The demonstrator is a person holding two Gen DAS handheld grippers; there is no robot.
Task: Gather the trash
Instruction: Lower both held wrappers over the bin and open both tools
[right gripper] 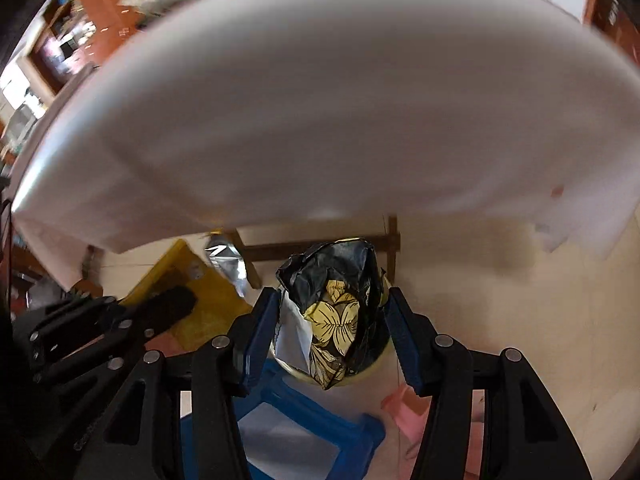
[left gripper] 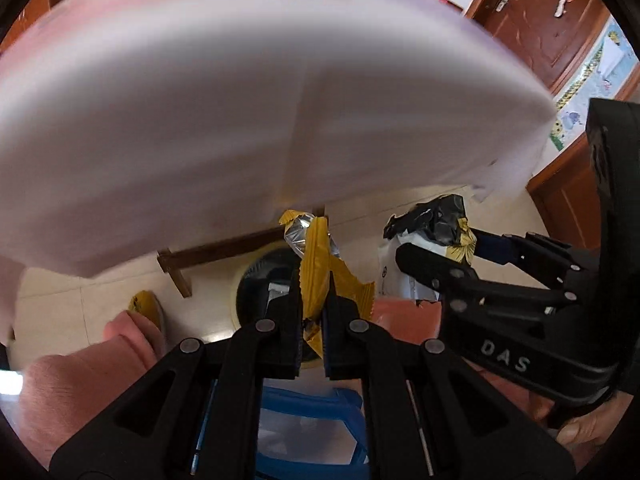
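Observation:
My left gripper (left gripper: pixel 314 280) is shut on a yellow foil wrapper (left gripper: pixel 316 268) with a silver inside, held below the table edge over a round bin (left gripper: pixel 256 284) on the floor. My right gripper (right gripper: pixel 332 312) is shut on a crumpled black and gold flower-print wrapper (right gripper: pixel 340 308), above the same cream-rimmed bin (right gripper: pixel 376 360). In the left wrist view the right gripper (left gripper: pixel 436 252) with its black wrapper (left gripper: pixel 440 220) is just to the right. In the right wrist view the left gripper (right gripper: pixel 176 304) and yellow wrapper (right gripper: pixel 200 300) are at left.
A white-clothed table (left gripper: pixel 240 120) hangs overhead and fills the top of both views. A blue plastic stool (left gripper: pixel 304 432) stands below the grippers. A wooden table leg brace (left gripper: pixel 208 252) crosses behind the bin. A brown door (left gripper: pixel 540 16) is at the right.

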